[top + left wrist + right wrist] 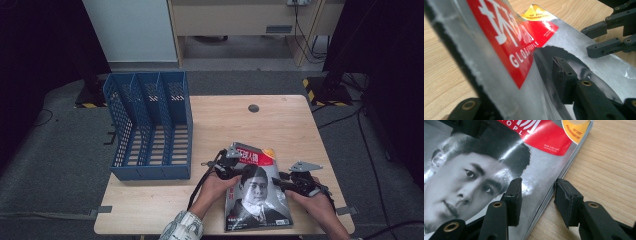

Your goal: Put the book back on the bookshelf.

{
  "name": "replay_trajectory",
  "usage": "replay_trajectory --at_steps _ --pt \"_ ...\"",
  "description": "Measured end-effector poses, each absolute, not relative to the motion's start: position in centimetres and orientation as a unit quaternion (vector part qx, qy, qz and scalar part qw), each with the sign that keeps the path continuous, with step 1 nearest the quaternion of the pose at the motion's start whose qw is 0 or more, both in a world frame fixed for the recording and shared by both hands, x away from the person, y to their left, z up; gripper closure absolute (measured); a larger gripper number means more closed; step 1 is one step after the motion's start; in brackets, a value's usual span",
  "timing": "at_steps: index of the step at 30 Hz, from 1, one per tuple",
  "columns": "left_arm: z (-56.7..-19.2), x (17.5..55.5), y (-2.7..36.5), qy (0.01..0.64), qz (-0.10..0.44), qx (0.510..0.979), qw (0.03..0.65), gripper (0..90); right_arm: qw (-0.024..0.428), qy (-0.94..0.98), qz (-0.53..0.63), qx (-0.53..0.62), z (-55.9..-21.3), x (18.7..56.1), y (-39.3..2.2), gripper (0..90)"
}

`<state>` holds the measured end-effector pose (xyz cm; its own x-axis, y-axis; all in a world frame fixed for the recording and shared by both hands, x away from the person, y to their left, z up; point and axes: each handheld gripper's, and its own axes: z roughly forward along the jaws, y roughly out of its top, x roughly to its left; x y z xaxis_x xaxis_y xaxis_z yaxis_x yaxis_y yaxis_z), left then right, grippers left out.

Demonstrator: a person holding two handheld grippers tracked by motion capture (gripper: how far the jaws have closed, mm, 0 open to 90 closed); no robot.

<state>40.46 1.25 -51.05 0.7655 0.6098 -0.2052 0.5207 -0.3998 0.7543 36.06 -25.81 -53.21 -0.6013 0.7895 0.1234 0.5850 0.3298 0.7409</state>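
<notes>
A magazine point(257, 195) with a red title band and a black-and-white portrait lies on the wooden table point(285, 120), near its front edge. Its left edge is raised and curled. My left gripper point(236, 169) is shut on that edge: in the left gripper view the cover point(506, 37) runs between the jaws of my left gripper point(506, 75), with one pad point(564, 75) against the portrait. My right gripper point(283, 183) stands open astride the magazine's right edge point(549, 195). One of its pads point(514, 195) is over the cover and the other beside the pages, over the table.
A blue three-slot file rack point(150, 125) stands at the table's left side, open toward the front. A round cable hole point(253, 108) sits at the back middle. Bare wood lies behind and to the right of the magazine. Cables trail over the floor beyond.
</notes>
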Motion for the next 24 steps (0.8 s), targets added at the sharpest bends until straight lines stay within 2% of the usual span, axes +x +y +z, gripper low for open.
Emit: replay_trajectory --at_steps 6,10,14,24 --pt "-50.1 40.4 1.3 0.339 0.056 0.828 0.442 80.8 0.136 0.807 0.388 0.425 -53.2 36.1 -25.6 46.3" --pt "-49.4 40.3 0.8 0.328 0.063 0.832 0.443 82.2 0.136 0.807 0.385 0.426 -53.2 36.2 -25.4 38.1" --pt "-48.9 40.4 0.6 0.322 0.063 0.831 0.450 83.2 0.140 0.803 0.390 0.429 -53.0 36.3 -25.5 34.8" --pt "-46.8 40.7 1.0 0.304 0.075 0.826 0.468 84.5 0.155 0.790 0.403 0.435 -52.4 36.4 -25.9 19.2"
